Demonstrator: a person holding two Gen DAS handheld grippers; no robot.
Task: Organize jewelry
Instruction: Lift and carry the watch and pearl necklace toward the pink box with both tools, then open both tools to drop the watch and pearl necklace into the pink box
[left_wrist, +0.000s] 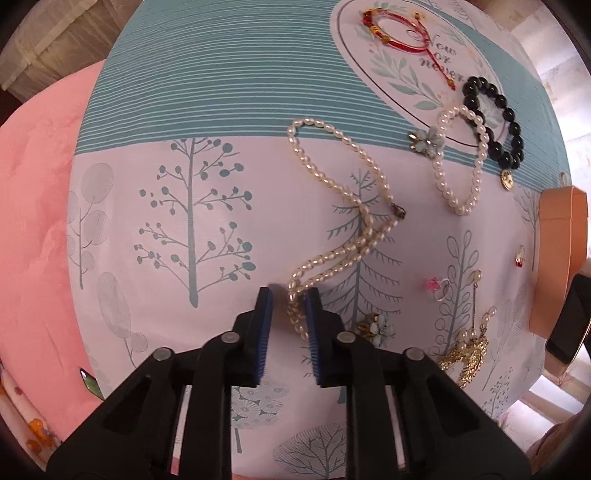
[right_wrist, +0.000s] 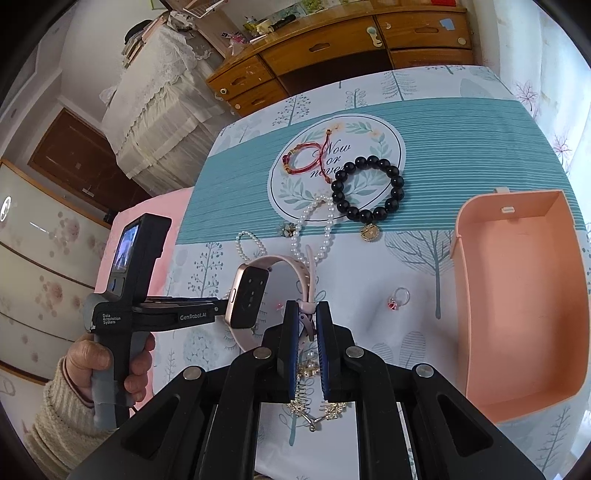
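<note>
Pearl necklace (left_wrist: 334, 229) sprawled on tree-print cloth (left_wrist: 207, 206), near end lying between parted left gripper (left_wrist: 289, 306) fingers. Right gripper (right_wrist: 308, 314) clamped on pink smartwatch (right_wrist: 258, 295) strap, left of open peach box (right_wrist: 517, 295).

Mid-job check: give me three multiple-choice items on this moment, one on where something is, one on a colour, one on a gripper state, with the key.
1. Where does the black bead bracelet lie?
A. inside the box
B. on the cloth, partly over the round printed emblem
C. between the left gripper's fingers

2. What colour is the open box?
A. teal
B. white
C. peach-orange

3. What is the right gripper doing?
A. shut on the pink watch's strap
B. open over the ring
C. shut on the black bracelet

Key: B, the beads overlap the emblem's edge, apart from the box. C, its walls and floor are peach-orange. A, the blue pads pinch the pink watch by its strap, while the left gripper stands open around the long pearl necklace.
</note>
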